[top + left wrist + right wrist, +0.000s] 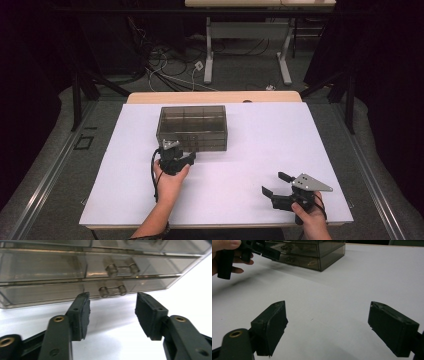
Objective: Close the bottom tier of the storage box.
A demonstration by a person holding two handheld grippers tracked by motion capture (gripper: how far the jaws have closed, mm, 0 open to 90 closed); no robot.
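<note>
A smoky transparent drawer box (192, 127) stands on the white table (260, 145), left of centre toward the back. My left gripper (180, 153) is right at its front face. In the left gripper view the jaws (112, 297) stand open with nothing between them, and their tips are just short of the lower drawer's handle (112, 290); a second handle (122, 268) sits on the drawer above. My right gripper (272, 182) hovers near the front right of the table, open and empty (327, 305), pointing toward the box (312, 252) and the left gripper (268, 252).
The table's wooden back edge (215, 96) shows behind the white sheet. Beyond it are a floor with loose cables (170, 65) and the legs of another desk (210, 50). Dark stands and curtains flank both sides.
</note>
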